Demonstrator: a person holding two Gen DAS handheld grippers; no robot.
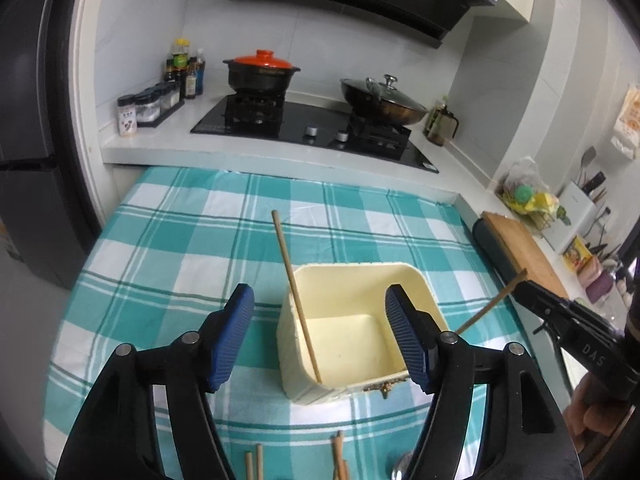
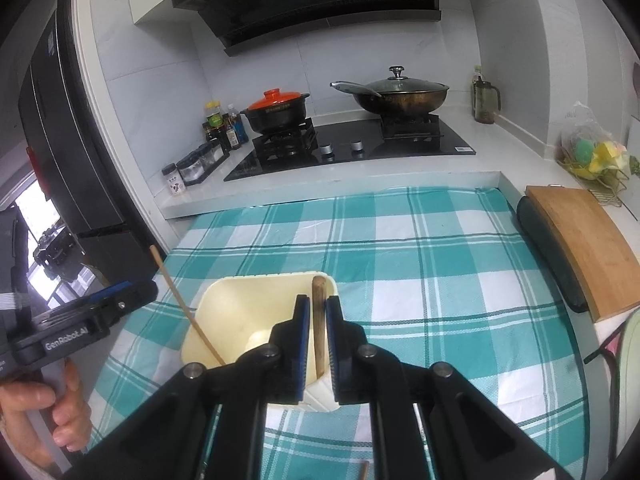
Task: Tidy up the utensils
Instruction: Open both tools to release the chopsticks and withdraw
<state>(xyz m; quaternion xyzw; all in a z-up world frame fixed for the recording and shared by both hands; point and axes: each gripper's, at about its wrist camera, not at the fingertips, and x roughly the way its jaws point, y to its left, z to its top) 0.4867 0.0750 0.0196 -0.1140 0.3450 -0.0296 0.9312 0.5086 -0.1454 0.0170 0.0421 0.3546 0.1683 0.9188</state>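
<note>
A cream square holder [image 1: 340, 344] stands on the teal checked tablecloth [image 1: 192, 248]. One wooden chopstick [image 1: 294, 292] leans inside it against its left wall. My left gripper [image 1: 320, 336] is open and empty, its jaws either side of the holder. My right gripper [image 2: 317, 336] is shut on a second chopstick [image 2: 319, 320], held over the holder's [image 2: 240, 320] right side. The leaning chopstick [image 2: 184, 304] shows there too. The right gripper [image 1: 520, 286] appears at the right of the left wrist view with its chopstick [image 1: 488, 308]. Several more chopsticks [image 1: 338, 456] lie near the front edge.
A spoon bowl [image 1: 400, 470] lies beside the loose chopsticks. A wooden cutting board [image 2: 580, 240] sits at the right on the counter. Behind the cloth is a gas hob [image 2: 352, 148] with a red-lidded pot [image 2: 278, 110] and a wok [image 2: 400, 94]. A dark fridge [image 2: 68, 140] stands left.
</note>
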